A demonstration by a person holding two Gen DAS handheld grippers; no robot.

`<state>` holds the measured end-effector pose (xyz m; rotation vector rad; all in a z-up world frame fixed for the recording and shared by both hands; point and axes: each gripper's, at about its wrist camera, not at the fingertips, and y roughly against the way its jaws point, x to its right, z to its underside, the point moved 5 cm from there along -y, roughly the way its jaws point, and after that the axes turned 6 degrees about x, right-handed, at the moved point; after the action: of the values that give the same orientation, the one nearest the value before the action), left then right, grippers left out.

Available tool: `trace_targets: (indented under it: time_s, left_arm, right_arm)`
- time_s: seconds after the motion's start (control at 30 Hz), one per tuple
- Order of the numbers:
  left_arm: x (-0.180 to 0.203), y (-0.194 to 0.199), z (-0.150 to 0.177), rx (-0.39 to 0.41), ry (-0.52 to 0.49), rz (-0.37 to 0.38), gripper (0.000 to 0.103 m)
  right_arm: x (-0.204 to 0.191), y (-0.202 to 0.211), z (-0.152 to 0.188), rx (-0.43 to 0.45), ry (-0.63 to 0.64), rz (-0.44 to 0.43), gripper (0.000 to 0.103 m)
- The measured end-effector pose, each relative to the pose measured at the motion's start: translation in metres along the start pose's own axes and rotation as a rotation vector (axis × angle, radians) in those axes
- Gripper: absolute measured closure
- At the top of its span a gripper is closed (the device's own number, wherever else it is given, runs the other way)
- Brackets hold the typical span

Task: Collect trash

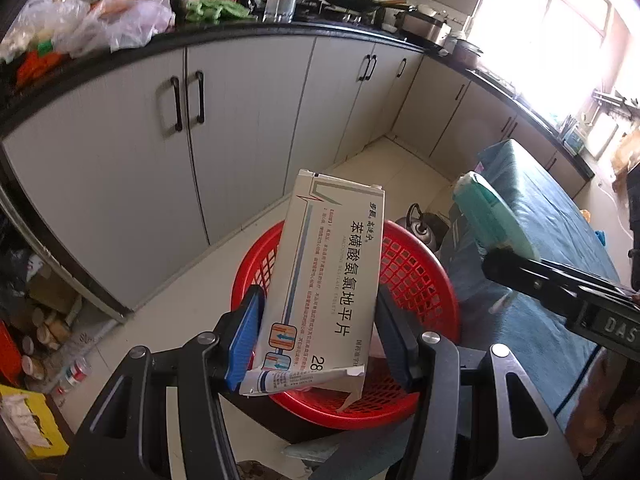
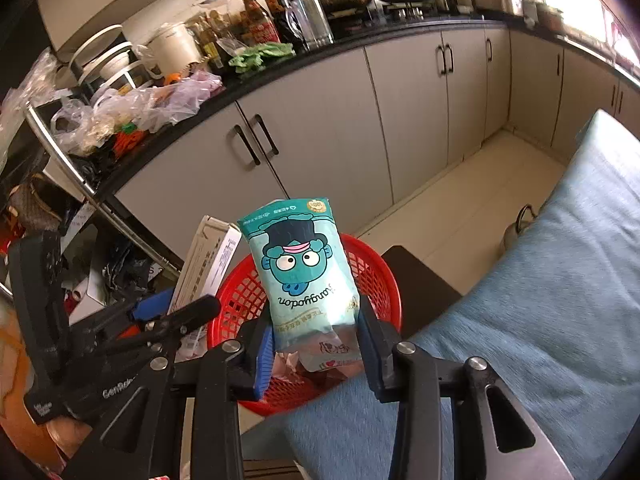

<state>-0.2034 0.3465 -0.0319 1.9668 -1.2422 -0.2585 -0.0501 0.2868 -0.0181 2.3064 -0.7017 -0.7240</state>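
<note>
Gripping a white medicine box between its blue pads, the left gripper is closed on the box's lower half and holds it upright, tilted slightly, above the red basket; its torn bottom flap hangs loose. The right gripper is likewise closed, on a teal cartoon packet, upright over the same basket, which sits on the floor beside a blue-covered table and already holds some wrappers.

The medicine box and the tissue pack hang side by side above the basket, box left, worktop behind.
</note>
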Motion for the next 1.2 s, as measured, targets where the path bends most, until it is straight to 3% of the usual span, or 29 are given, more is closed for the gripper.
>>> trace_targets:
  time_s: [0.07,0.17,0.33,0.6,1.2]
  left_arm:
    - [-0.001,-0.004,0.002,-0.01,0.011,0.007,0.049]
    - [-0.002,-0.008,0.004,-0.019,0.019,0.009,0.049]
    - [-0.005,-0.008,0.006,-0.023,0.013,0.001,0.048]
    - [-0.006,0.004,0.012,-0.023,0.001,-0.028,0.042]
    - [0.017,0.066,0.012,0.122,-0.095,-0.182,0.029]
  right_arm:
    - [0.004,-0.007,0.0,-0.009,-0.011,0.0,0.054]
    - [0.008,-0.017,0.0,-0.019,-0.048,-0.016,0.05]
    - [0.013,-0.02,0.001,-0.021,-0.085,-0.037,0.049]
    - [0.013,0.008,0.003,0.038,-0.079,-0.02,0.048]
    - [0.006,0.083,0.037,0.153,-0.059,0.026,0.04]
